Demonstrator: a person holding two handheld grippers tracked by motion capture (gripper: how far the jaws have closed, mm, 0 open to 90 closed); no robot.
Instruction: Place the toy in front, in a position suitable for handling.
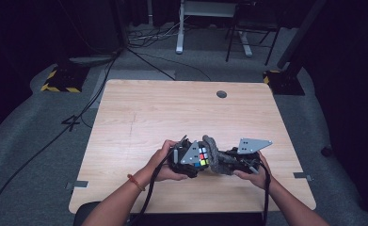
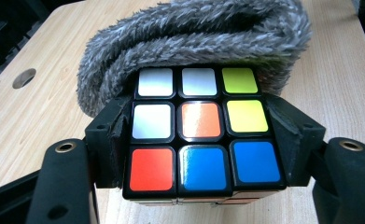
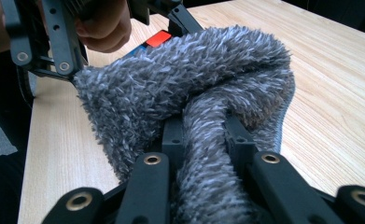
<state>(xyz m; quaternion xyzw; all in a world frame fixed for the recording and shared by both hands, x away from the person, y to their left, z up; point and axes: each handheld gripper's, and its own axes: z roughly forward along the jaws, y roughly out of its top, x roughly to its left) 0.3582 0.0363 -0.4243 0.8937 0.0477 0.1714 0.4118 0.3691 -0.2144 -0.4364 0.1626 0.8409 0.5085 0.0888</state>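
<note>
- Desk (image 1: pixel 139 113): pale wood grain, with a round cable hole (image 1: pixel 221 94) near the far edge. Dark carpet and cables lie around it.
- Person: both forearms come in from the near edge; a beaded band (image 1: pixel 133 182) sits on the left wrist.
- Cloth (image 3: pixel 189 88): grey, shaggy, folded over itself into a thick bundle. In the high view it lies between the two grippers, near the desk's front edge, right of centre. A rolled fold of it runs down between the right gripper's jaws.
- Right gripper (image 3: pixel 203 140): jaws closed on that fold, pile bulging out on both sides of the pads. Grey three-cornered plate on top in the high view.
- Left gripper (image 2: pixel 199 135): jaws clamped on the cube from two sides, pads pressed flat against its side faces.
- Cube (image 2: pixel 201 130): a three-by-three puzzle cube, held just above the desk, its far edge touching the cloth. The face toward the left gripper view reads white, white, yellow-green; white, orange, yellow; red, blue, blue.
- In the right gripper view, a red and a blue tile of the cube peek out behind the cloth.
</note>
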